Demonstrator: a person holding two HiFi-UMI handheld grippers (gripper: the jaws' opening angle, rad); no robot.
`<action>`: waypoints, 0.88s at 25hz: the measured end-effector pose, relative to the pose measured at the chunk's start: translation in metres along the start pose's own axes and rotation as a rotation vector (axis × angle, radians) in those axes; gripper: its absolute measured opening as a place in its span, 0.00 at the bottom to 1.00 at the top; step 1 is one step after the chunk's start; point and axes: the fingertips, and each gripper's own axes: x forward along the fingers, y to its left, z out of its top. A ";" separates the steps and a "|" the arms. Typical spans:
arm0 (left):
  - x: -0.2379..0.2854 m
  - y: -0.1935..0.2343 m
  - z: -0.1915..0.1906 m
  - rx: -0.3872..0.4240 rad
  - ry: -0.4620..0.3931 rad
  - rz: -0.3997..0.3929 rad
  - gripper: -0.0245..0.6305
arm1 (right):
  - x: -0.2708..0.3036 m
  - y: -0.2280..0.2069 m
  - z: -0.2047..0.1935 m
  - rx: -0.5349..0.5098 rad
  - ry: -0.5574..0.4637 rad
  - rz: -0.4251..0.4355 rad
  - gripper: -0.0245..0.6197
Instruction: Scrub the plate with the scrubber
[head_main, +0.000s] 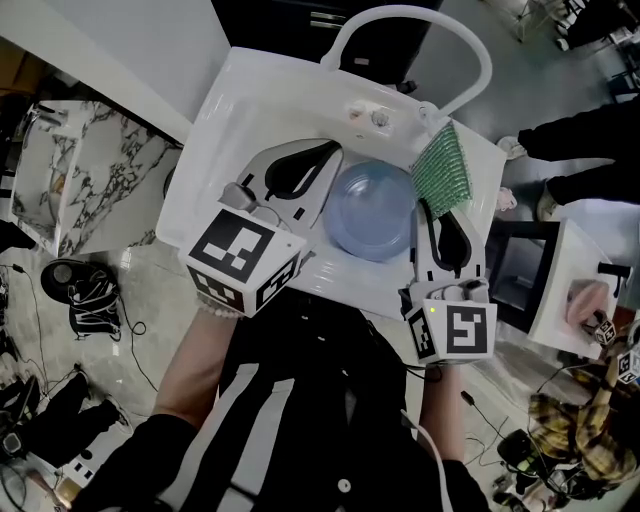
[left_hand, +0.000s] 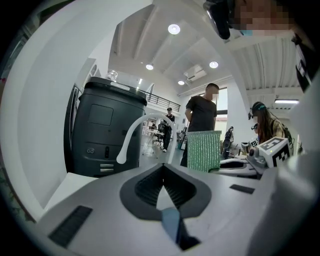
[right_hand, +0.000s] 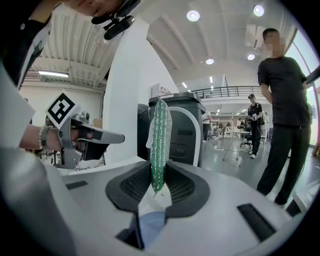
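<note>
Right hand-held gripper (right_hand: 159, 174) clamps the scrubber (head_main: 443, 168); left hand-held gripper (left_hand: 163, 170) is closed, seemingly empty. Best to press scrubber flat onto the plate (head_main: 370, 212).

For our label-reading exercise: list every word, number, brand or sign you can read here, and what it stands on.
No text here can be read.
Left marker cube: black-and-white square pattern, no letters.
Right marker cube: the same kind of pattern, no letters.
Dark bin: small marks on its front, too small to read.
</note>
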 end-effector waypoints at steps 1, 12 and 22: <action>0.001 -0.001 -0.001 0.003 0.002 -0.002 0.04 | 0.000 0.000 0.000 0.000 0.001 -0.001 0.18; 0.005 -0.007 -0.004 -0.001 0.010 -0.015 0.04 | -0.001 -0.006 -0.003 -0.006 0.005 -0.006 0.18; 0.005 -0.011 -0.005 -0.006 0.008 -0.018 0.04 | -0.002 -0.004 -0.006 -0.007 0.010 0.002 0.18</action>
